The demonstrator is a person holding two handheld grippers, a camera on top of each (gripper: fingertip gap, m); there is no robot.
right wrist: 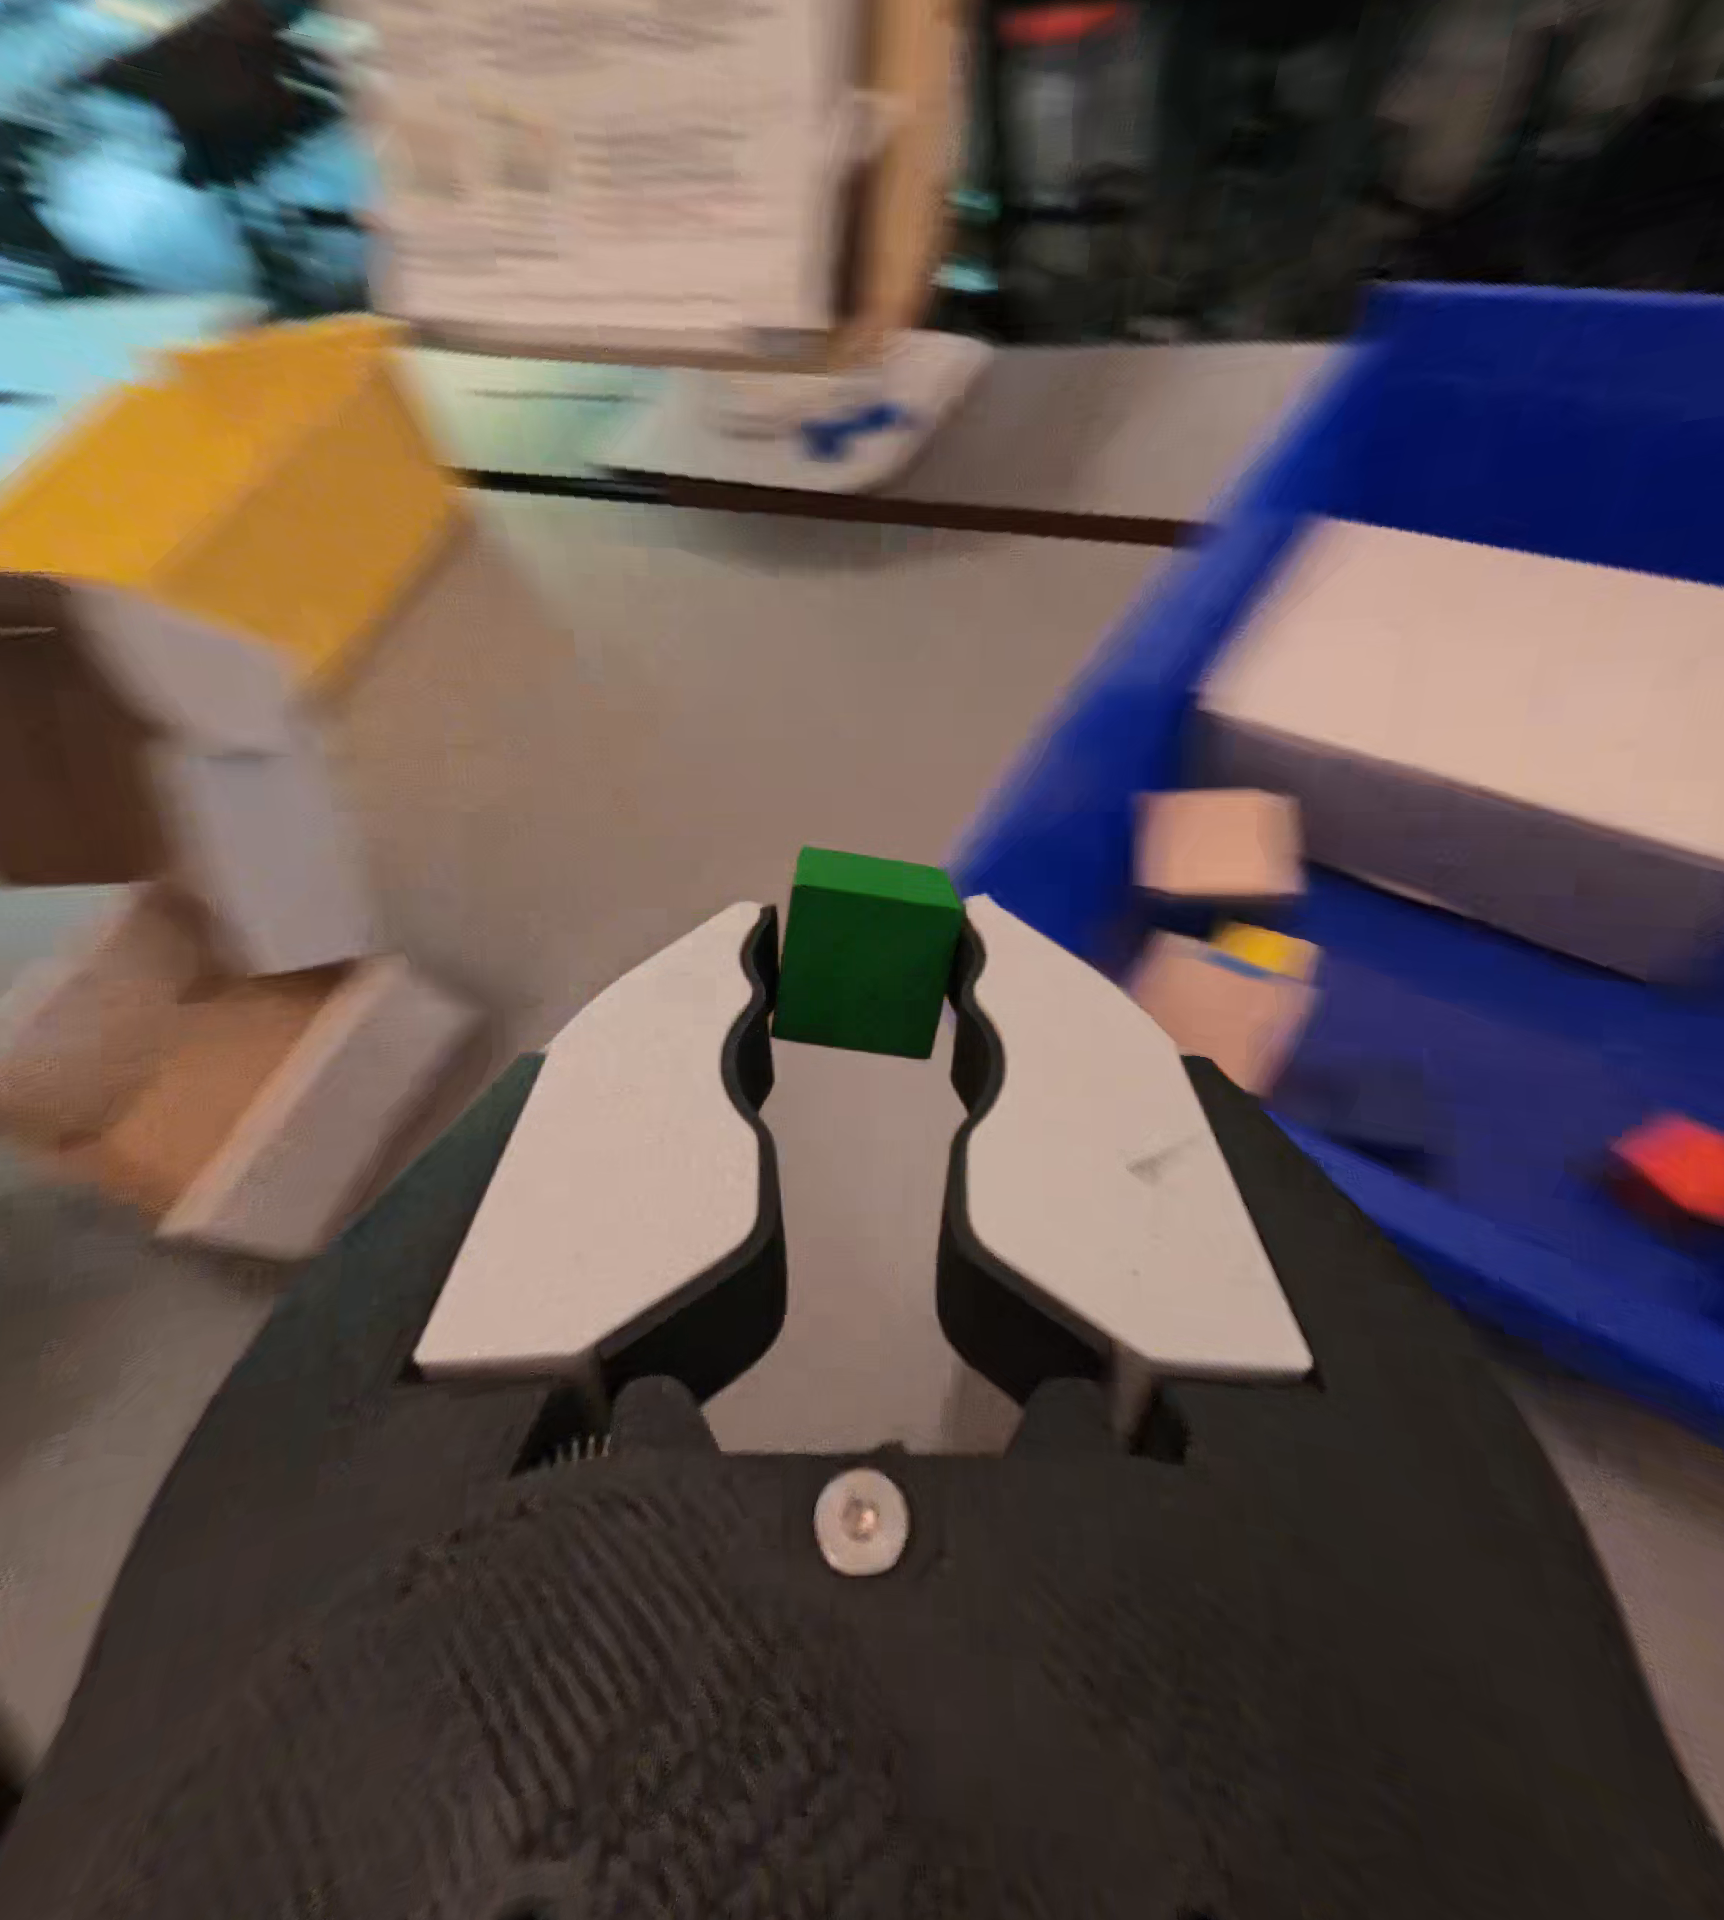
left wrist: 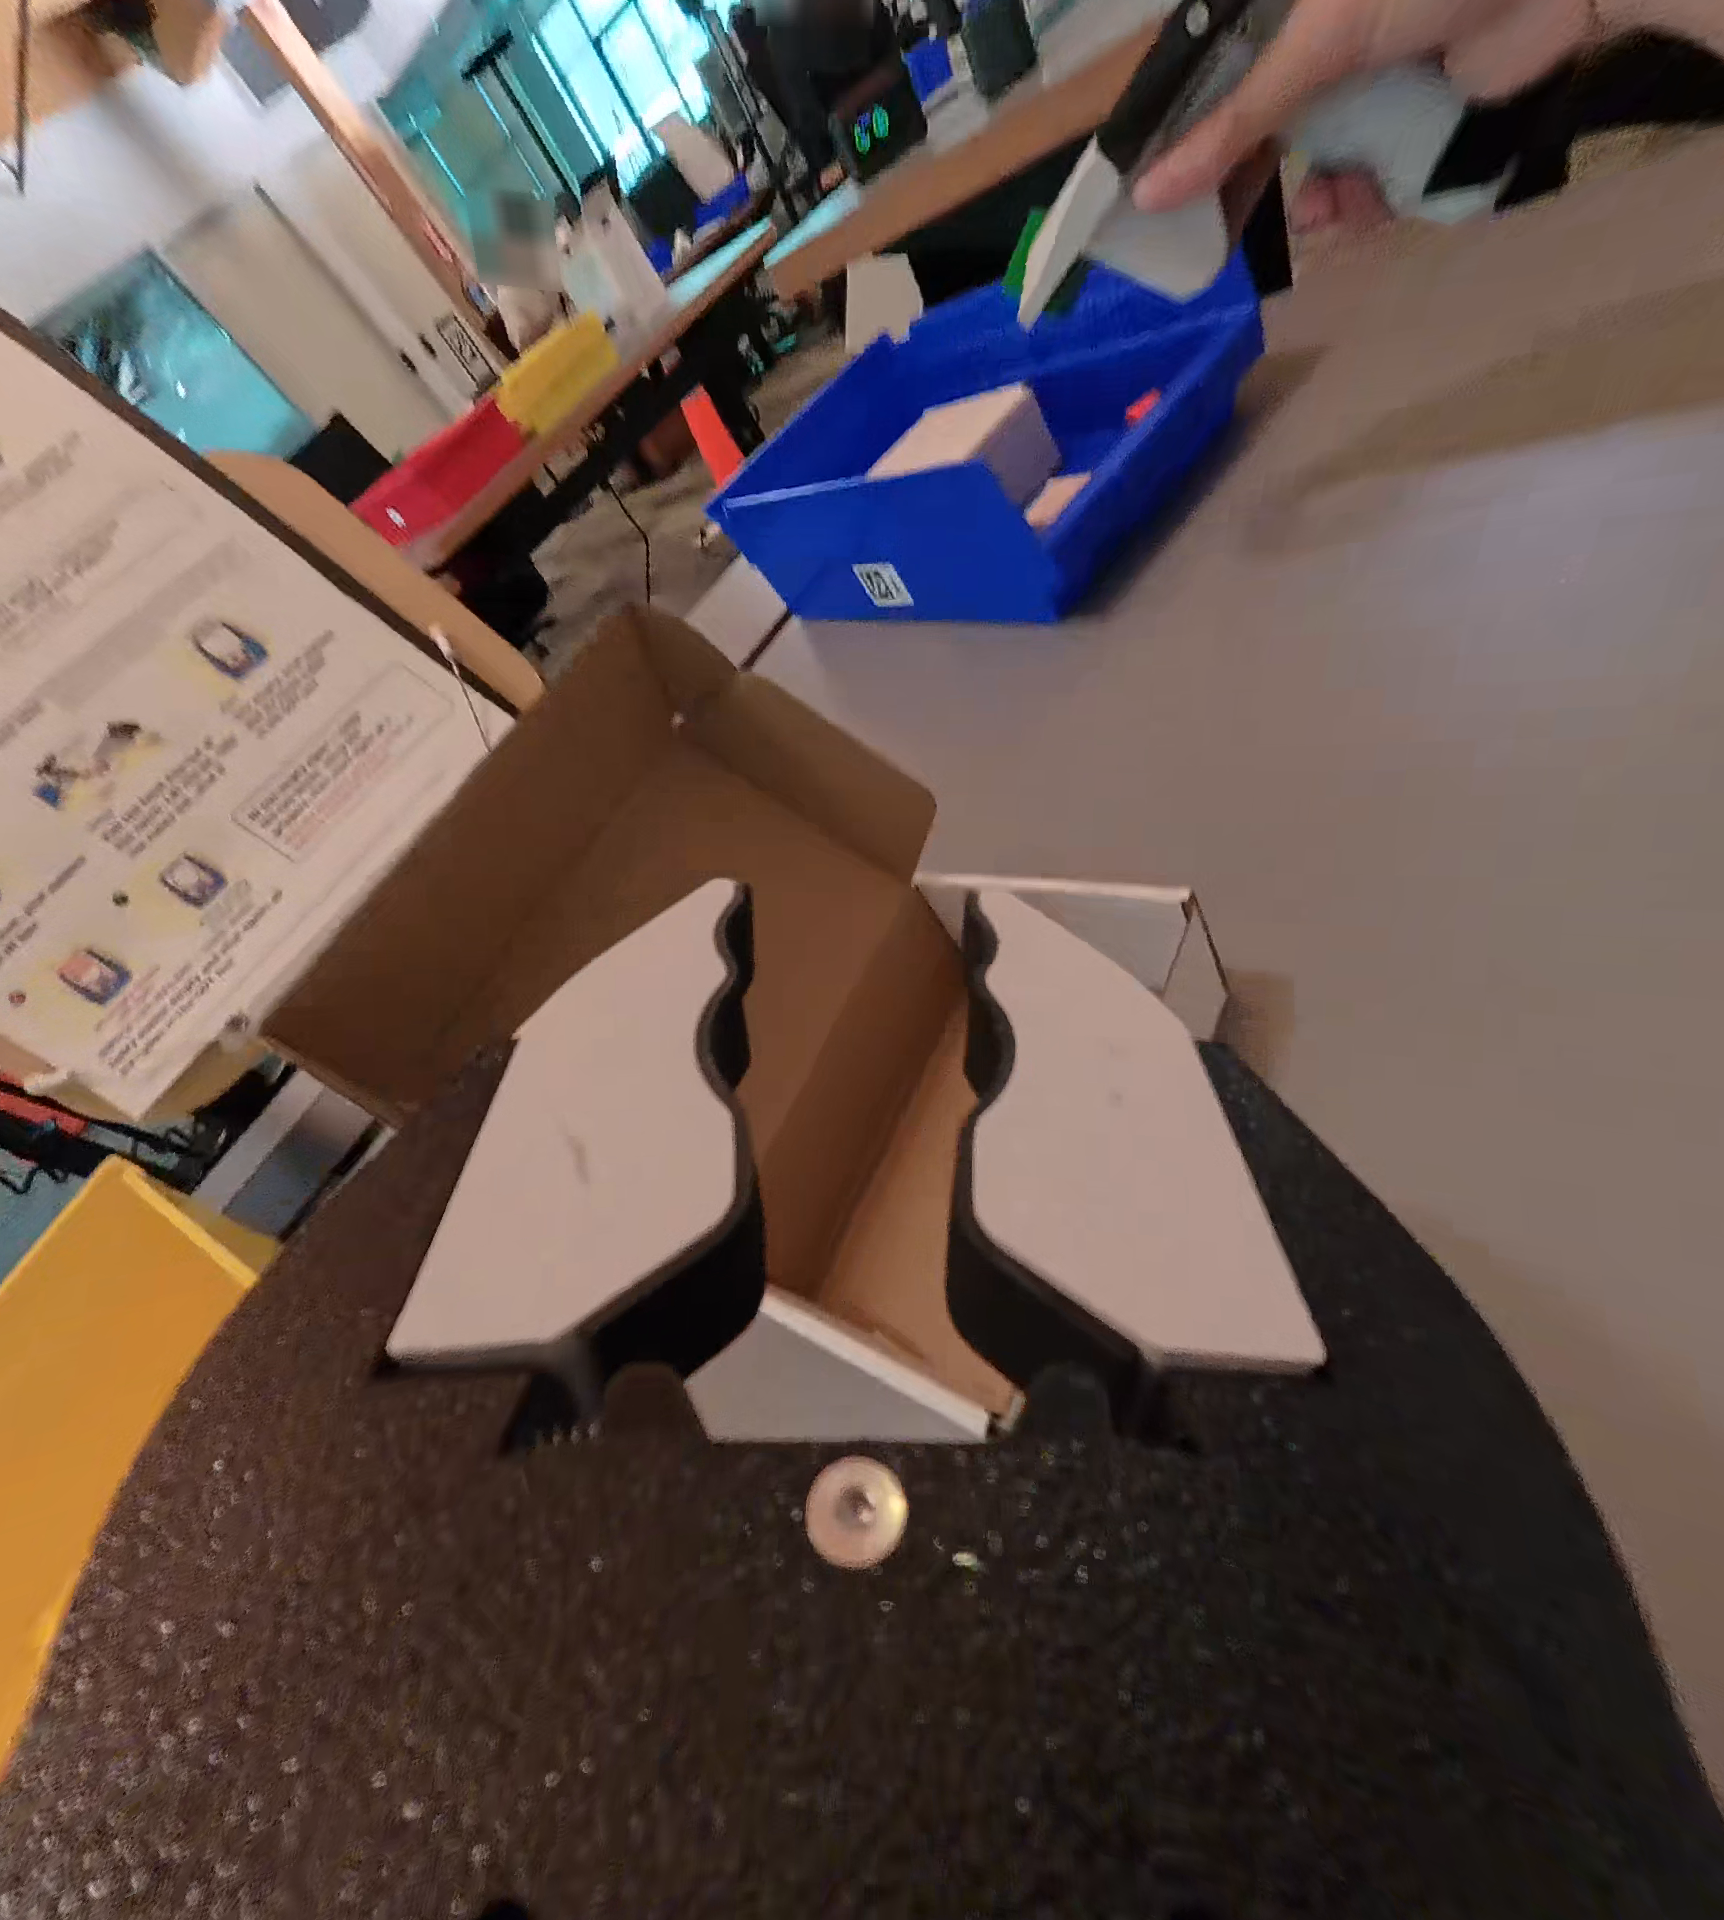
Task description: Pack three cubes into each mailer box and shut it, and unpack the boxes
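Gripping a green cube at its fingertips, the right gripper is hovering over bare table. Left gripper, fingers apart, is straddling an open mailer box. Ahead, a blue bin is holding a closed box.

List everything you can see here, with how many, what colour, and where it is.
Mailer box: one, brown inside and white outside, open, on the table under the left gripper.
Blue bin: one, on the table beyond the box.
White box: one, inside the blue bin.
Green cube: one, in the right gripper.
Red cube: one, in the blue bin.
Yellow bin: one, left of the mailer box.
Instruction sheet: one, white, standing behind.
Left gripper: open.
Right gripper: shut on the cube.
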